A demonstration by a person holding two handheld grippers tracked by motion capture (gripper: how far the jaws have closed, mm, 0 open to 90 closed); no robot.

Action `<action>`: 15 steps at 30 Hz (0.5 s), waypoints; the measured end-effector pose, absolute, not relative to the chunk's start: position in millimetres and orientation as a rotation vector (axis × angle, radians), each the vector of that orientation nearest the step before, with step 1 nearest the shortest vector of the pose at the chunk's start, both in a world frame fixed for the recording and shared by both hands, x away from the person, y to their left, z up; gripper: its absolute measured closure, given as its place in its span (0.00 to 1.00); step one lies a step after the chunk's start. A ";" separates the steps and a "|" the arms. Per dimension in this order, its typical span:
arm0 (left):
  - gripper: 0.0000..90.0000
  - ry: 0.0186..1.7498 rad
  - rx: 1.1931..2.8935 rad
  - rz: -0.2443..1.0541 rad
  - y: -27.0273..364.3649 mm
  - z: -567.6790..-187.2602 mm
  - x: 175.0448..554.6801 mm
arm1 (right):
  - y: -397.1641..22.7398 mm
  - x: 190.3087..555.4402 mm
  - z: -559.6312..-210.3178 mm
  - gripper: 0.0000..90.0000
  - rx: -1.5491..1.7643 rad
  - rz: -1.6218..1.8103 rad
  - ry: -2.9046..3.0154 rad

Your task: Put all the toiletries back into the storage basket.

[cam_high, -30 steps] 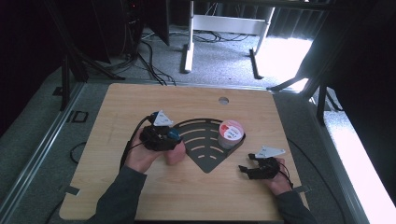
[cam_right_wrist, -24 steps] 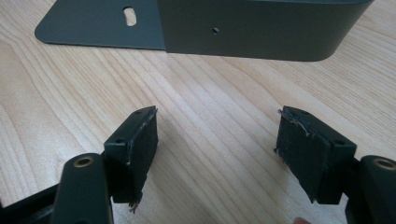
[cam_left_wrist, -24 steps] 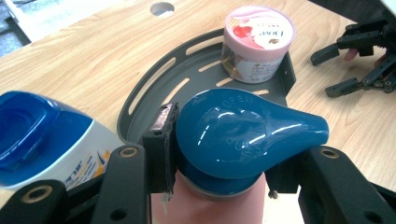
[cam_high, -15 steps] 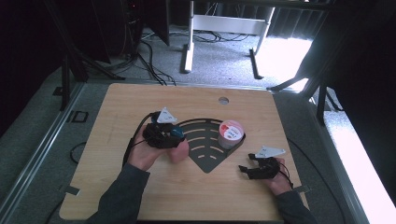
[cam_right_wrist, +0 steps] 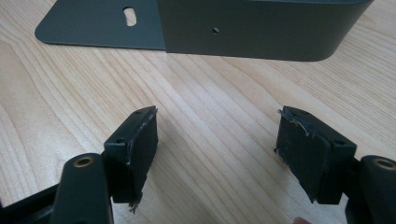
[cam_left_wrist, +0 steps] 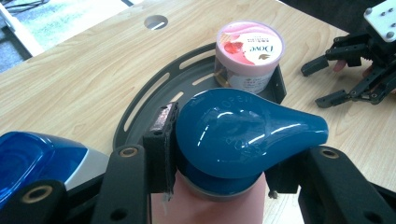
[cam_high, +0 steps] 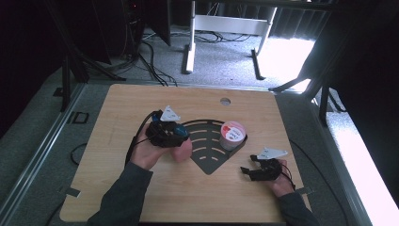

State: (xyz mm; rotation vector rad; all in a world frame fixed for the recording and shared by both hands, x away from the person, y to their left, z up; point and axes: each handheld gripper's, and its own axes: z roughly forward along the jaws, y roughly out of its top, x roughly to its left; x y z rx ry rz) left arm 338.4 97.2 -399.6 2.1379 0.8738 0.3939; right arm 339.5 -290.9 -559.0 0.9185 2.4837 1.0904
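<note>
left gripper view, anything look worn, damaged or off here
Slightly. The left gripper grips a pink bottle with a teal cap, and the pad on its left jaw is frayed, with threads hanging at its lower edge. The pink-lidded tub sits upright in the dark rack, nothing spilled.

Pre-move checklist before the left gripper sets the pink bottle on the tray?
1. Grip: left gripper jaws closed on the pink bottle just under its blue cap - ok.
2. Bottle upright in the jaws - ok.
3. Free slot on the grey tray: Dove tub fills the right corner, bare slotted area left of it - ok.
4. Right gripper open, off the tray on the table - ok.
5. Bottle base clear of the tray - cannot tell.
</note>
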 end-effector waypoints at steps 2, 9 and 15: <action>0.59 0.871 2.134 0.396 96.3 -398.7 339.1 | -290.9 339.5 -559.0 0.32 0.919 1.091 2.484; 0.59 0.869 2.126 0.385 94.7 -397.4 342.1 | -290.9 339.5 -559.0 0.32 0.918 1.090 2.484; 0.59 0.871 2.122 0.387 91.5 -397.5 344.8 | -290.9 339.5 -559.0 0.32 0.919 1.090 2.483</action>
